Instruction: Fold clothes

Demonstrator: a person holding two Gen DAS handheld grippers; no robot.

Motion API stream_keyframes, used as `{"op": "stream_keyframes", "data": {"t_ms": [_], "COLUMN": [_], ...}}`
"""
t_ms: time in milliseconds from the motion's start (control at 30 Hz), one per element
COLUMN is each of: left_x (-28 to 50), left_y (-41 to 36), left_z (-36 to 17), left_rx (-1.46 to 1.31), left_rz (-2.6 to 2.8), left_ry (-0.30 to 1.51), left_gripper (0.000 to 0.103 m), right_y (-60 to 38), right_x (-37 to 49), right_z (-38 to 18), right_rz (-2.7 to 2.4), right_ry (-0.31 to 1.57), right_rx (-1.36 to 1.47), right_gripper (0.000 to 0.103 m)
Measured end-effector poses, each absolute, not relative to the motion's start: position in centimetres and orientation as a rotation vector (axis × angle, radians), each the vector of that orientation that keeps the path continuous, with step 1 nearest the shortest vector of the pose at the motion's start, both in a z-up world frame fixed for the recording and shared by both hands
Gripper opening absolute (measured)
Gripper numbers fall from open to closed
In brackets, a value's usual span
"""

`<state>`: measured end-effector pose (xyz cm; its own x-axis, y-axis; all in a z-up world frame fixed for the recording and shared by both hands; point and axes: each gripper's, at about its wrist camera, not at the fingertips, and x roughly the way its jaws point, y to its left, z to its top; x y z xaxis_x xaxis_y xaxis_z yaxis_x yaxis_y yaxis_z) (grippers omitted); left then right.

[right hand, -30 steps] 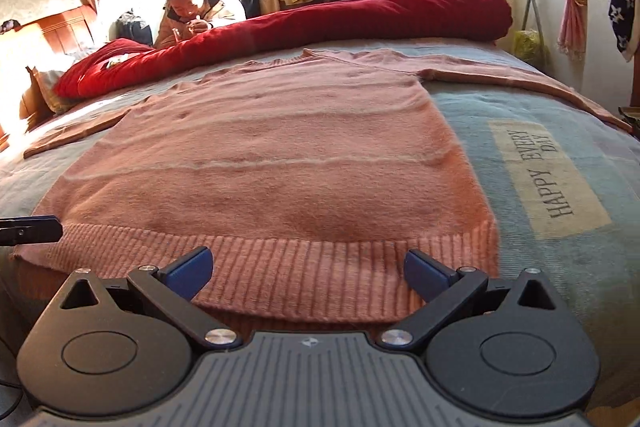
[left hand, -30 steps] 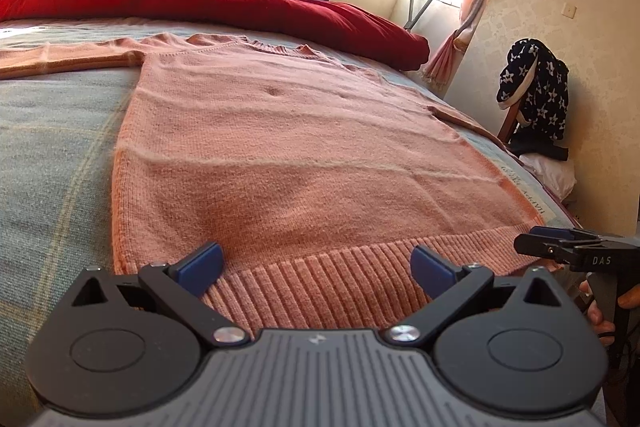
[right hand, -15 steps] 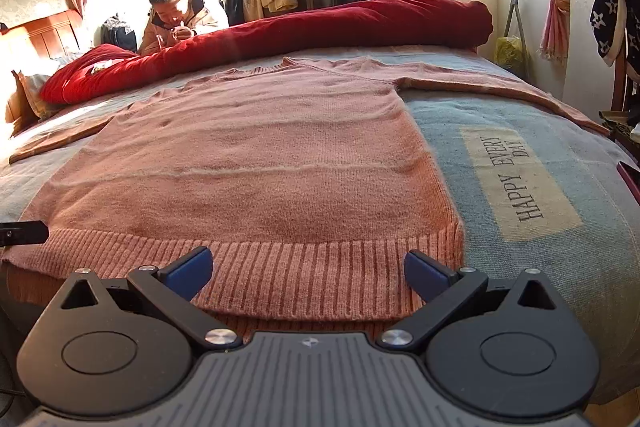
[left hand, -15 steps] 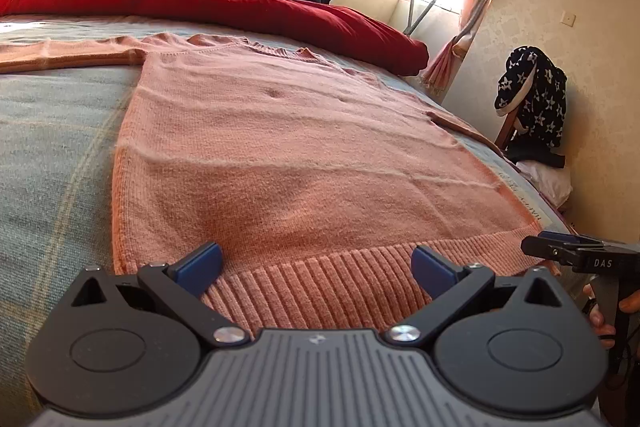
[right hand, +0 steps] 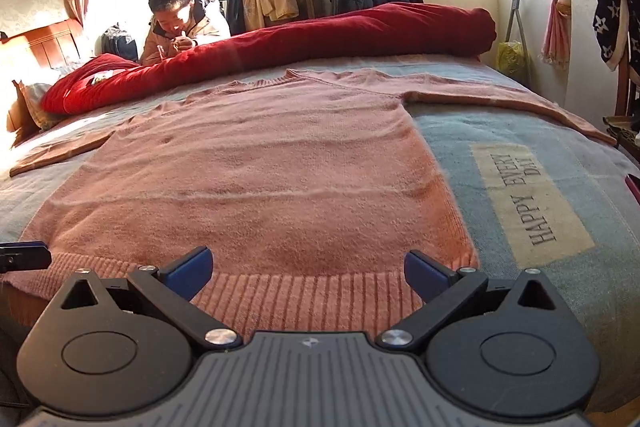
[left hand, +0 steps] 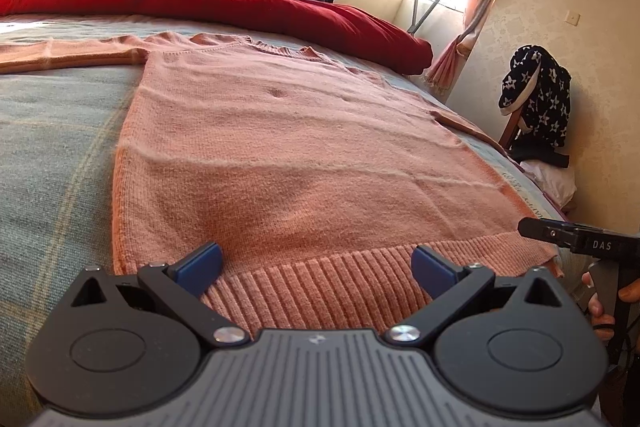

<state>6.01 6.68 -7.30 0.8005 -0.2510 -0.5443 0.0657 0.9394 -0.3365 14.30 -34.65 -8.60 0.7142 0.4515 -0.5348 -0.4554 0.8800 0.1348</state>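
Hand-held grippers (left hand: 316, 263) nearer sweater hem (right hand: 304, 291)

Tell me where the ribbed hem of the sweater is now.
In both wrist views the ribbed hem lies at the bed's near edge, directly ahead of the open left gripper and right gripper.

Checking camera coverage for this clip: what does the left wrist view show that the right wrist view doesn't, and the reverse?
Only the left wrist view shows the hand holding the right gripper, and the sweater's left sleeve running off the frame's left edge.

Only the right wrist view shows the "HAPPY EVERY DAY" patch on the bedspread, the wooden headboard and the right sleeve at full length.

Both show the pink sweater lying flat, its ribbed hem nearest the open fingers, the rolled red quilt, and a seated person behind it.
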Motion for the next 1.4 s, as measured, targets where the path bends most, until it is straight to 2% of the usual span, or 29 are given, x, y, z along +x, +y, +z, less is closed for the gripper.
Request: {"op": "stream_keyframes", "data": {"t_ms": [200, 367, 600, 833, 933, 1167, 1333, 1400], "left_x": [5.4, 6.0, 5.9, 5.9, 5.9, 7.6, 11.8, 13.7], "left_y": [7.3, 7.6, 7.5, 7.4, 7.6, 8.0, 9.3, 9.8], "left_z": [-5.3, -6.4, -7.3, -7.4, -7.4, -5.7, -2.3, -1.0], "left_rx": [-0.338, -0.335, -0.316, -0.305, -0.322, -0.382, -0.349, -0.325], "left_rz": [-0.145, -0.122, -0.124, -0.129, -0.127, -0.086, -0.067, -0.06], "left_ry": [0.582, 0.651, 0.64, 0.637, 0.637, 0.709, 0.716, 0.719], "left_gripper": [0.1, 0.1, 0.102, 0.102, 0.102, 0.102, 0.102, 0.102], "right_y": [-29.1, -25.8, -26.8, -26.8, -26.5, -25.2, -22.9, -22.5], "right_x": [16.6, 17.5, 15.5, 15.4, 16.6, 22.7, 28.0, 28.6], "right_z": [-7.7, -10.3, -11.0, -10.1, -9.0, -6.0, -5.9, -7.5], "right_rz": [0.611, 0.637, 0.588, 0.563, 0.572, 0.707, 0.702, 0.728], "right_ry": [0.562, 0.633, 0.609, 0.69, 0.755, 0.744, 0.817, 0.854], "right_rx": [-0.088, -0.163, -0.189, -0.203, -0.169, -0.017, -0.006, -0.018], "right_gripper": [0.103, 0.103, 0.103, 0.103, 0.103, 0.103, 0.103, 0.103]}}
